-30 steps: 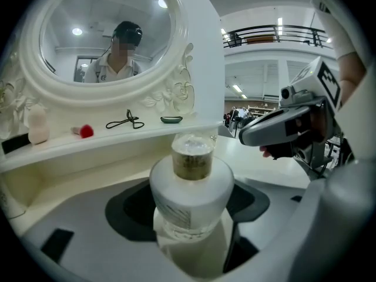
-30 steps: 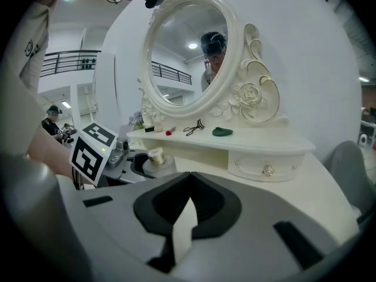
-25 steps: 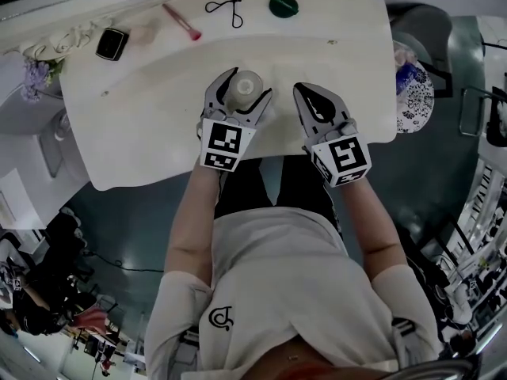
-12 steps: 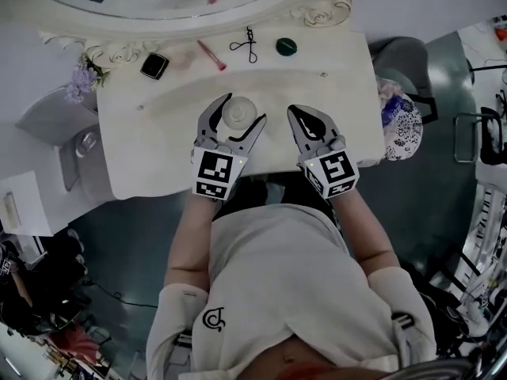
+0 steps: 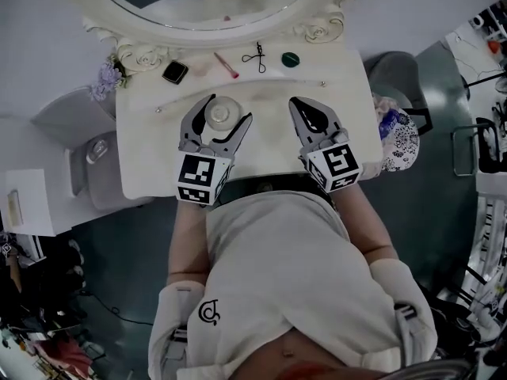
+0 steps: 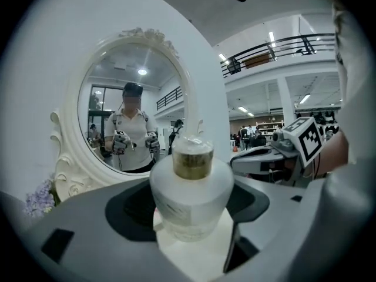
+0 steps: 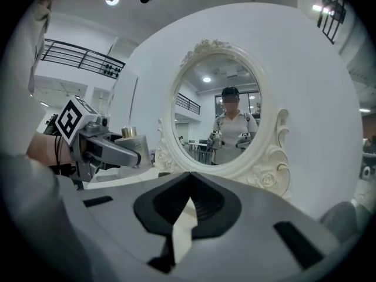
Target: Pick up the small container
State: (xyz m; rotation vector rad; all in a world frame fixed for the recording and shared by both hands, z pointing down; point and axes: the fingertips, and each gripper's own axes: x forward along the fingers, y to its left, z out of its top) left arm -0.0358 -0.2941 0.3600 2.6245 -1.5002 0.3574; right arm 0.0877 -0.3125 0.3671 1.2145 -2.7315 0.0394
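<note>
Although the head view is now taken from farther back than a second ago, so that the mirror (image 5: 198, 6) is brought into sight, the container (image 5: 219, 115) is found between the same jaws as before, and their spread is not seen to be altered. Its place over the middle of the table (image 5: 150, 157) is little changed. From this the grip is judged to be made and settled, and only the lift is left. Whether the base is already clear of the table cannot be told from any view.

The container is seen upright: a squat, frosted white body with rounded shoulders, a gold collar (image 6: 191, 163) and a clear cap above it. A faint label on the front cannot be read. In the left gripper view the body is filled out to both pads.

It is clamped by the left gripper (image 5: 228, 108), whose jaws are set wide on its sides. The right gripper (image 5: 295, 103) is held just beside, apart from the container, with its jaws drawn together on nothing.
</note>
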